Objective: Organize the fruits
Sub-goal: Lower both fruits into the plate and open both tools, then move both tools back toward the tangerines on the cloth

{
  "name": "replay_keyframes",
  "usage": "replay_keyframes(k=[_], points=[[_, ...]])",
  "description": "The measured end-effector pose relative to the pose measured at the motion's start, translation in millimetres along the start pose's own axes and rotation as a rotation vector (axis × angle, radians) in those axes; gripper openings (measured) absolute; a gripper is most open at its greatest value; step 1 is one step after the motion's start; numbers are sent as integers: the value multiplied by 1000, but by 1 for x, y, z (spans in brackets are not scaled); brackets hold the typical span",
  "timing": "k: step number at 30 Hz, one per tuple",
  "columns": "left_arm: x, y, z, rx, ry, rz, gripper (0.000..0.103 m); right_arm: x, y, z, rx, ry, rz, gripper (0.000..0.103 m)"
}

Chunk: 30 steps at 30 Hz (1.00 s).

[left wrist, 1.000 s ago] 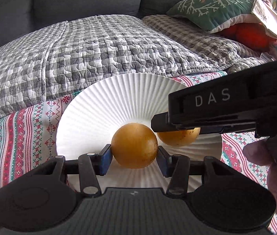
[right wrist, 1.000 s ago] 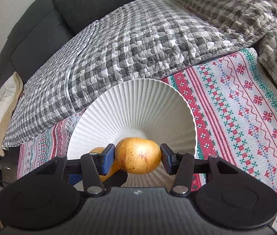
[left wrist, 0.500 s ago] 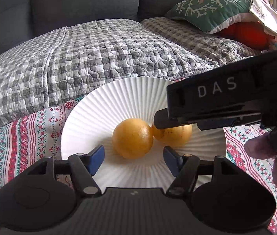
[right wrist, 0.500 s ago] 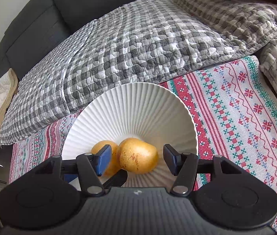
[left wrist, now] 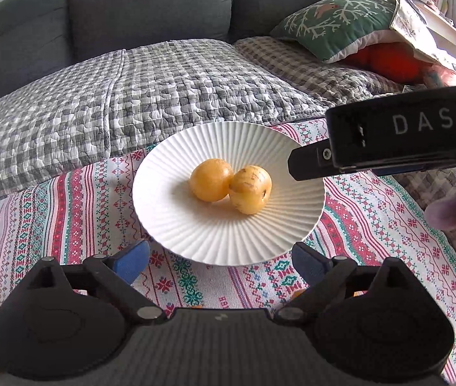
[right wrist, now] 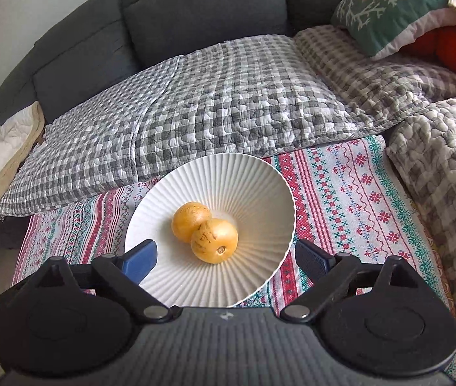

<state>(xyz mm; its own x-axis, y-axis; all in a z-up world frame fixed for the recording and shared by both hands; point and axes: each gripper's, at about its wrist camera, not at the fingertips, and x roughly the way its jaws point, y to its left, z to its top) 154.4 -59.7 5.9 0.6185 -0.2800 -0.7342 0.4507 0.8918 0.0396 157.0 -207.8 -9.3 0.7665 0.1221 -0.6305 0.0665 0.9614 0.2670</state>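
Two yellow-orange fruits lie touching in the middle of a white ribbed plate point(left wrist: 170, 173) point(right wrist: 260, 186). The rounder fruit point(left wrist: 210, 179) point(right wrist: 189, 217) sits to the left, the speckled one point(left wrist: 251, 189) point(right wrist: 215, 240) beside it on the right. My left gripper point(left wrist: 219, 262) hangs back from the plate's near rim, its jaws opening wide with nothing between them. My right gripper point(right wrist: 226, 255) also stands back over the plate's near part, jaws opening, nothing held; its black body point(left wrist: 404, 135) juts in from the right in the left wrist view.
The plate rests on a red, green and white patterned cloth point(left wrist: 67, 212) point(right wrist: 350, 193). Behind lies a grey checked quilt point(left wrist: 163, 90) against a dark grey sofa point(right wrist: 195, 9). A green cushion point(left wrist: 334, 22) and an orange object point(left wrist: 388, 61) lie at the back right. A person's hand point(left wrist: 453, 218) shows at right.
Both grippers let go of their fruits, opened wide and drew back and up from the plate. The two fruits now rest together on the plate.
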Motion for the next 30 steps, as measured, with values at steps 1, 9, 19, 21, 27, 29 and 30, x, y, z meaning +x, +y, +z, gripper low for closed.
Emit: replay_keyframes(k=[1, 9, 19, 21, 27, 29, 30], points=[[-6, -1, -5, -1, 3, 2, 89, -5, 2, -4, -5, -3, -6, 93], [-40, -4, -36, -27, 13, 21, 94, -37, 20, -41, -82, -21, -36, 99], [-65, -4, -77, -13, 61, 73, 94, -61, 14, -83, -113, -68, -52, 102], [-69, 3, -82, -32, 53, 86, 94, -64, 11, -90, -123, -80, -66, 102], [-68, 18, -94, -45, 14, 123, 94, -69, 4, -104, -190, -86, -95, 102], [-66, 20, -97, -48, -3, 113, 94, -69, 0, -107, -213, -96, -113, 102], [-64, 20, -99, -44, -13, 108, 94, -68, -2, -109, -225, -96, -113, 102]])
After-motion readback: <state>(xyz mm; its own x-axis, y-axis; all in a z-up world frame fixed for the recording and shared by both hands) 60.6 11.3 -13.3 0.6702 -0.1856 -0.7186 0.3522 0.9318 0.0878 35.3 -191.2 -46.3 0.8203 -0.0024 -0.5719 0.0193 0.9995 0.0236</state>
